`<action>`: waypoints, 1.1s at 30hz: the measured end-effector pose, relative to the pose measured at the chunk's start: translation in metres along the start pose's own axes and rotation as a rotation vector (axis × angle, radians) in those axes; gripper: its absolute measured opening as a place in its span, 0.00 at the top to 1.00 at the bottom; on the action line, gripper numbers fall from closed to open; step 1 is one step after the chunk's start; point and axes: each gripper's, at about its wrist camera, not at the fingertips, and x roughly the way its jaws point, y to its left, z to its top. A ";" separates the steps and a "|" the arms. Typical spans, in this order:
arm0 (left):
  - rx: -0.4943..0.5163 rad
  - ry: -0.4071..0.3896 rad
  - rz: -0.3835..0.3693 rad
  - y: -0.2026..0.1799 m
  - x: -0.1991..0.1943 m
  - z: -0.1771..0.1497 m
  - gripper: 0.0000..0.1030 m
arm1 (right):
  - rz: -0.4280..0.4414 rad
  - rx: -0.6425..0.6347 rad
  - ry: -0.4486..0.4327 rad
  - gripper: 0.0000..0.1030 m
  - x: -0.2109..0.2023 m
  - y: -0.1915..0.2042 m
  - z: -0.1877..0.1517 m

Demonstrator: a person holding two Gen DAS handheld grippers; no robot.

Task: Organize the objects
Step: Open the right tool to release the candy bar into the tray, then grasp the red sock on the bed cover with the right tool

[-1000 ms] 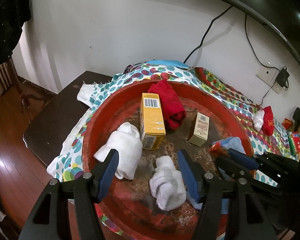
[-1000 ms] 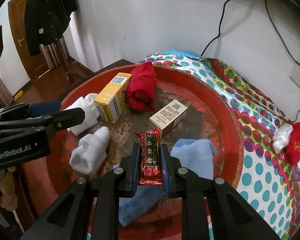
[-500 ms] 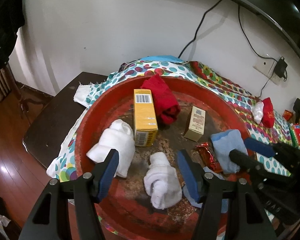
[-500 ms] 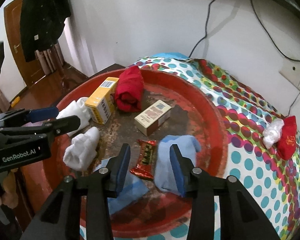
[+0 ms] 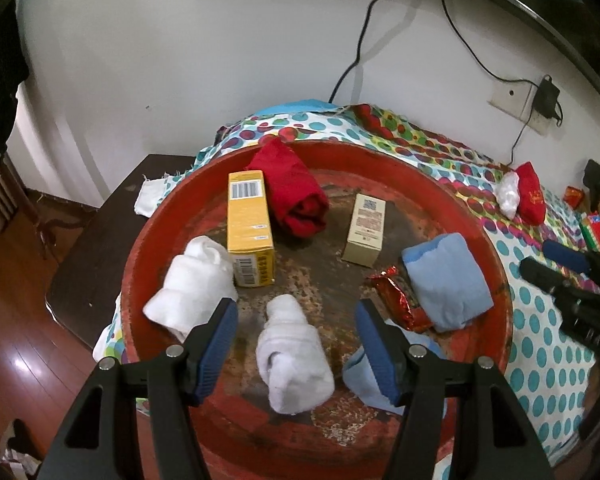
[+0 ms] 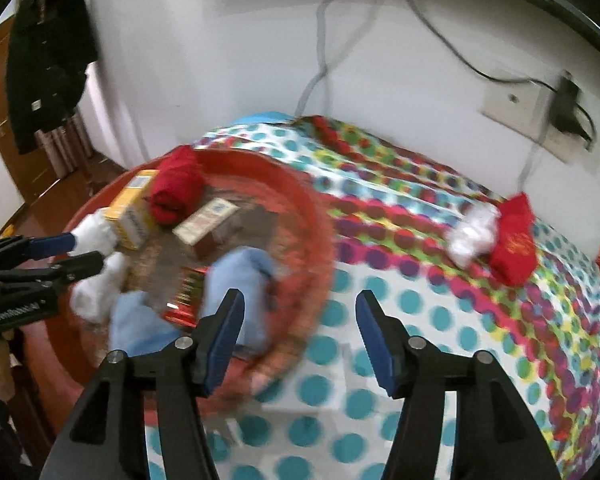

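Note:
A round red tray (image 5: 496,268) holds a yellow box (image 5: 248,224), a rolled red cloth (image 5: 296,192), a beige box (image 5: 366,230), two white cloth rolls (image 5: 196,280) (image 5: 292,356), folded blue cloths (image 5: 446,280) and a red snack wrapper (image 5: 396,300). My left gripper (image 5: 296,340) hangs open above the nearer white roll. My right gripper (image 6: 300,336) is empty, its jaws opening, over the tray's right rim (image 6: 320,240) and the dotted cloth (image 6: 420,300). The wrapper (image 6: 188,296) lies in the tray to its left.
A red pouch (image 6: 514,236) and a white bundle (image 6: 470,232) lie on the dotted cloth at the right. More small packets (image 5: 598,232) sit at the far right edge. A dark table (image 5: 96,240) sticks out left of the tray. Wall socket and cables are behind.
My right gripper let go of the red wrapper, which now lies in the tray, opened wider and swung right toward the dotted cloth. My left gripper drifted slightly, still open.

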 end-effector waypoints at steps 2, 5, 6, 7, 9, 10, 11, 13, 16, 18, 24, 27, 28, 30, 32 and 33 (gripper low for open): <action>0.010 0.004 0.002 -0.003 0.001 -0.001 0.39 | -0.025 0.023 0.006 0.46 -0.001 -0.018 -0.005; 0.011 0.005 0.002 -0.006 0.003 -0.002 0.39 | -0.074 0.070 0.012 0.45 -0.003 -0.053 -0.014; 0.009 0.006 0.000 -0.006 0.003 -0.002 0.39 | -0.089 0.084 0.011 0.44 -0.004 -0.063 -0.016; 0.008 0.008 -0.003 -0.007 0.004 -0.002 0.39 | -0.106 0.100 0.008 0.43 -0.004 -0.074 -0.019; 0.006 0.006 0.000 -0.007 0.004 -0.002 0.39 | -0.141 0.142 -0.002 0.41 -0.007 -0.100 -0.024; 0.008 0.005 0.005 -0.008 0.004 -0.002 0.39 | -0.148 0.171 -0.008 0.40 -0.007 -0.113 -0.026; 0.011 0.003 0.010 -0.009 0.004 -0.003 0.39 | -0.147 0.206 -0.014 0.40 -0.007 -0.126 -0.028; 0.013 0.002 0.017 -0.011 0.005 -0.003 0.39 | -0.165 0.269 -0.022 0.40 -0.005 -0.152 -0.032; 0.026 -0.009 0.022 -0.016 0.005 -0.003 0.39 | -0.184 0.333 -0.014 0.39 0.006 -0.180 -0.031; 0.039 -0.015 0.022 -0.021 0.006 -0.004 0.39 | -0.192 0.366 -0.012 0.39 0.017 -0.193 -0.027; 0.084 0.004 0.006 -0.035 0.013 -0.007 0.39 | -0.191 0.417 0.007 0.33 0.059 -0.211 -0.004; 0.106 -0.002 0.037 -0.043 0.016 -0.009 0.39 | -0.199 0.404 0.008 0.32 0.079 -0.215 0.012; 0.111 -0.004 0.029 -0.045 0.016 -0.009 0.39 | -0.206 0.398 0.005 0.25 0.084 -0.215 0.016; 0.113 -0.010 0.028 -0.047 0.015 -0.010 0.39 | -0.206 0.380 0.002 0.23 0.095 -0.217 0.024; 0.117 -0.011 0.026 -0.048 0.016 -0.011 0.39 | -0.192 0.371 0.006 0.23 0.104 -0.218 0.029; 0.115 -0.010 0.028 -0.048 0.017 -0.011 0.39 | -0.181 0.360 0.016 0.23 0.110 -0.217 0.031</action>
